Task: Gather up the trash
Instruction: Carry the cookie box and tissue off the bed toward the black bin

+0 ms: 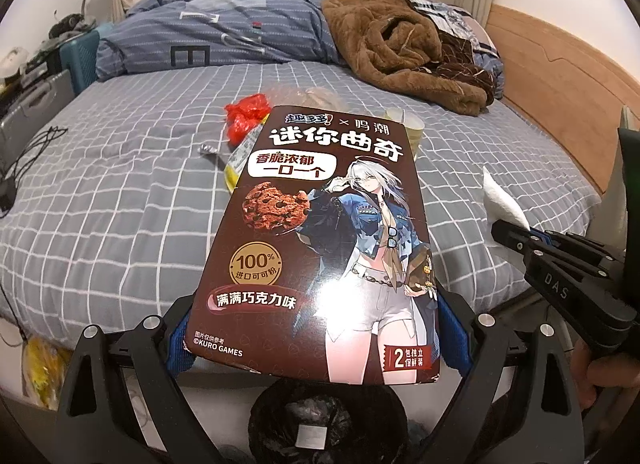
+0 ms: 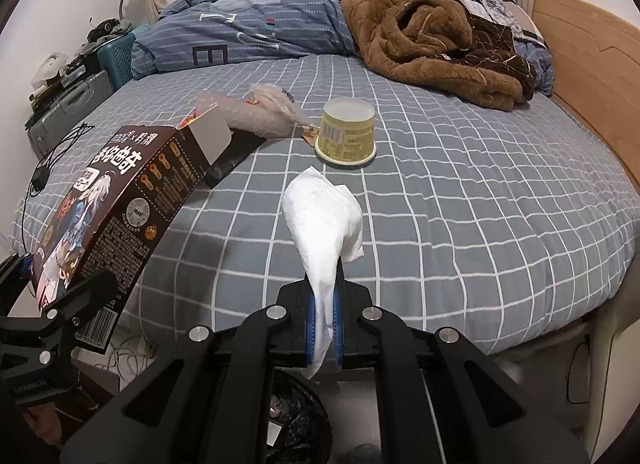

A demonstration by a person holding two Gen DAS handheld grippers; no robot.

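Observation:
My left gripper (image 1: 316, 340) is shut on a brown cookie box (image 1: 324, 232), held above the bed's near edge; the box also shows in the right wrist view (image 2: 116, 207) at the left. My right gripper (image 2: 325, 328) is shut on a white crumpled tissue (image 2: 324, 219); the tissue also shows in the left wrist view (image 1: 502, 203) at the right. A black-lined trash bin (image 1: 328, 420) stands on the floor below both grippers, and it also shows in the right wrist view (image 2: 296, 420). On the bed lie a yellow cup (image 2: 346, 131), clear plastic bags (image 2: 260, 109), a red bag (image 1: 246, 115) and a yellow wrapper (image 1: 240, 163).
The bed (image 2: 460, 199) has a grey checked sheet, with a blue duvet (image 2: 248, 35) and a brown blanket (image 2: 432, 39) at the back. A wooden headboard (image 2: 592, 63) runs along the right. Cables (image 1: 28, 159) and a cluttered side table (image 1: 36, 75) are at the left.

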